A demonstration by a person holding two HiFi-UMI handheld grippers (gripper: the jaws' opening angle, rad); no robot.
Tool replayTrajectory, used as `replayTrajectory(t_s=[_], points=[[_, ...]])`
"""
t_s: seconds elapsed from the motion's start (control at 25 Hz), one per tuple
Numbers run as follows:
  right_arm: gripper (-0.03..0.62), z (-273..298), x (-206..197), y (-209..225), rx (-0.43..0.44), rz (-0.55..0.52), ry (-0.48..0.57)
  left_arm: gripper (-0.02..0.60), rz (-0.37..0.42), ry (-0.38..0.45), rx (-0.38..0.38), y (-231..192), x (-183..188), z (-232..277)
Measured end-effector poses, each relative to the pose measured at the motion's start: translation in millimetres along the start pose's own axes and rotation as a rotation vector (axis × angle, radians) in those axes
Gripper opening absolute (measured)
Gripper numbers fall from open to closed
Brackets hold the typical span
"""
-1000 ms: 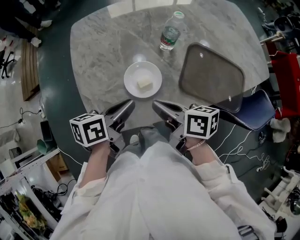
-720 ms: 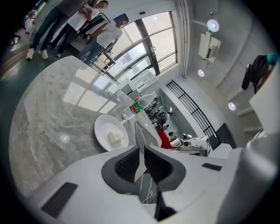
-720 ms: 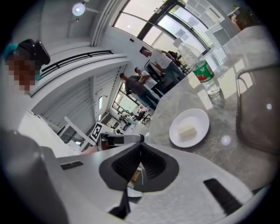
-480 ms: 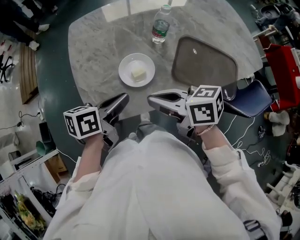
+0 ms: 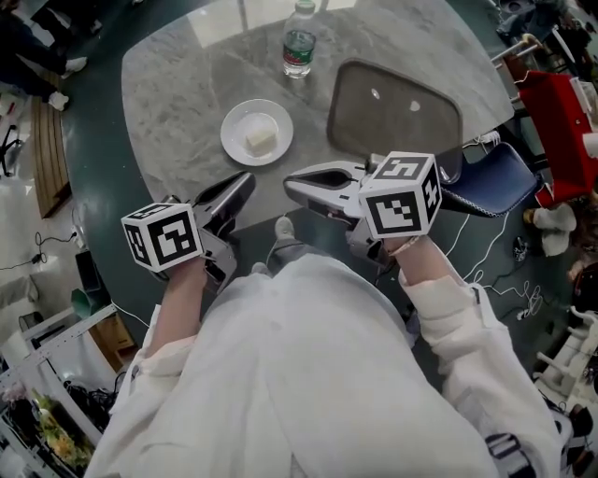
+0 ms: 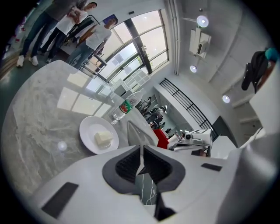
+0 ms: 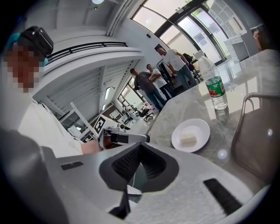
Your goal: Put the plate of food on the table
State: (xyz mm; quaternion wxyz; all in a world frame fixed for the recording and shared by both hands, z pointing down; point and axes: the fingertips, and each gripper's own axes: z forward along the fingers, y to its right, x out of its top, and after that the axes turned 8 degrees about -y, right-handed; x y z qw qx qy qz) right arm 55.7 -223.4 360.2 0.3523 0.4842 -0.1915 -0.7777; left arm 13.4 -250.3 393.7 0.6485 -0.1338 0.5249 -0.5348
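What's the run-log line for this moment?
plate: on table, food on it | left gripper: shut, empty | right gripper: shut, empty

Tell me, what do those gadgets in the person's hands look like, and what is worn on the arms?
The left gripper and the right gripper are both grey, beak-shaped tools that taper to a point. Inside the jaws sit dark ribbed pads. Each tool carries a white cube printed with black square markers. The sleeves are long, loose and white.

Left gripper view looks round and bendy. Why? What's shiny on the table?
Left gripper view: wide-angle lens bends straight lines, corners go black; shiny patches on the table are window reflections. Head view: same glare at the table's far edge.
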Motion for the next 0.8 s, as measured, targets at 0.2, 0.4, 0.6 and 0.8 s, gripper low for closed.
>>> replayTrajectory(t_s=[0.2, 0.4, 0.6, 0.8], points=[[0.002, 6, -6, -3, -0.010, 0.015, 0.009, 0.032, 0.012, 0.010, -0.007, 3, 1, -8], [0.002, 14, -10, -14, -0.032, -0.003, 0.002, 0.032, 0.013, -0.004, -0.013, 1, -10, -18], [0.002, 21, -17, -20, -0.043, 0.008, 0.000, 0.032, 0.018, -0.004, -0.022, 2, -15, -29], [0.002, 31, -22, -23, -0.052, 0.017, -0.012, 0.031, 0.014, -0.012, -0.035, 0, -20, -33]])
